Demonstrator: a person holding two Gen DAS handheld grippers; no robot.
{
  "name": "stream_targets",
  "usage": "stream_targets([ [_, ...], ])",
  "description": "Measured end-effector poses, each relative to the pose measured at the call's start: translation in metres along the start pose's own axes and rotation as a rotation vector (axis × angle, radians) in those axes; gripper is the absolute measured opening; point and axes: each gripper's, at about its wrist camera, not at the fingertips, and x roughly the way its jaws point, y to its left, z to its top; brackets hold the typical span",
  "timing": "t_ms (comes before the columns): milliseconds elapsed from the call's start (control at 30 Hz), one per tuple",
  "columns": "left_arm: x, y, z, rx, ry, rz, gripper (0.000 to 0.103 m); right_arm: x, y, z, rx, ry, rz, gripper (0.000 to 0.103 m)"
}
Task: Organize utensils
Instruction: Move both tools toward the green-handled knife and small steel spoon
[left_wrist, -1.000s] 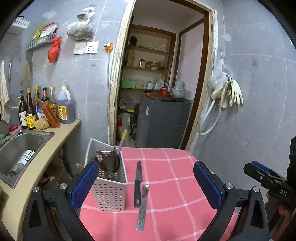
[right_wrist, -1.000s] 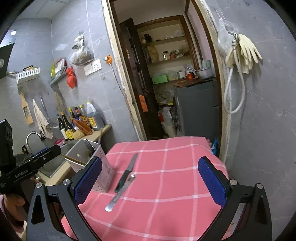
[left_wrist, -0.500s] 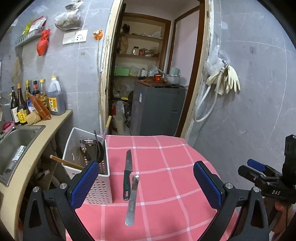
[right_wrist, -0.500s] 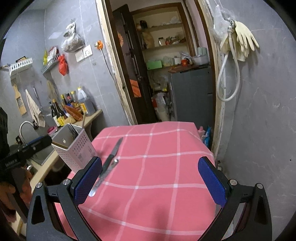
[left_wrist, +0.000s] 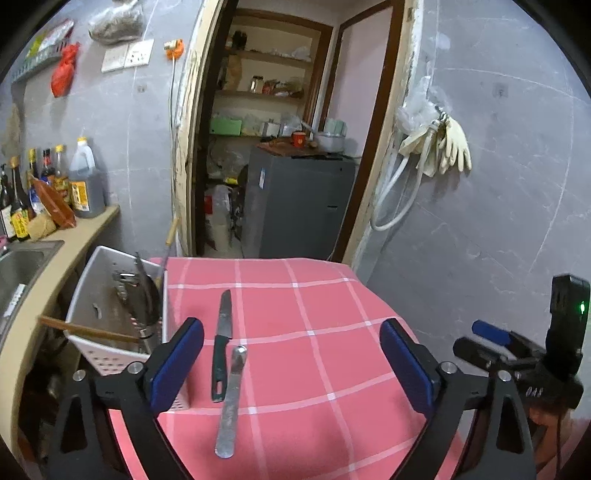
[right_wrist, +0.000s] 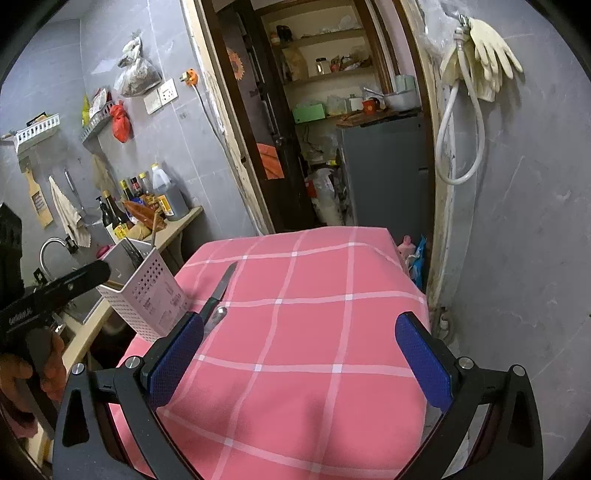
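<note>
Left gripper (left_wrist: 291, 328): jaws wide, have just been closing a little, nothing gripped. Blue pads clear of everything, above the pink checked cloth (left_wrist: 332, 369).

Right gripper (right_wrist: 301, 321): jaws spread wide, empty, over bare cloth. It also shows at 3 o'clock in the left wrist view.

Knife (left_wrist: 221, 347): flat on the cloth, dark green handle toward the camera, blade tip to 12 o'clock. Seen just inside the left gripper's left pad, at about 10 o'clock from the gap's centre.

Flat metal utensil (left_wrist: 231, 402): lies just beside the knife at its 5 o'clock, nearly parallel, far end by the knife handle. Whether the two touch, cannot tell. Kind of tool unclear.

White perforated basket (left_wrist: 107, 360): at 9 o'clock of the knife, at the cloth's left edge, upright. Holds a dark ladle and other metal pieces; a wooden stick leans out toward 9 o'clock.

Right wrist view: basket (right_wrist: 155, 295) at 10 o'clock, knife (right_wrist: 221, 291) just to its right. A hand (right_wrist: 22, 376) holds the left gripper at 9 o'clock.
</note>
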Motion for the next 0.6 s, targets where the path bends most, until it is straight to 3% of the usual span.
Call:
stream_targets([
  [300,0.058,0.008,0.015,-0.044,0.146,0.029,0.082,0.028,0.002,-0.013,0.047,0.053,-0.009,0.102],
  [600,0.091,0.011,0.025,-0.048,0.258,0.033,0.074,0.047,0.014,-0.021,0.084,0.088,-0.016,0.102],
])
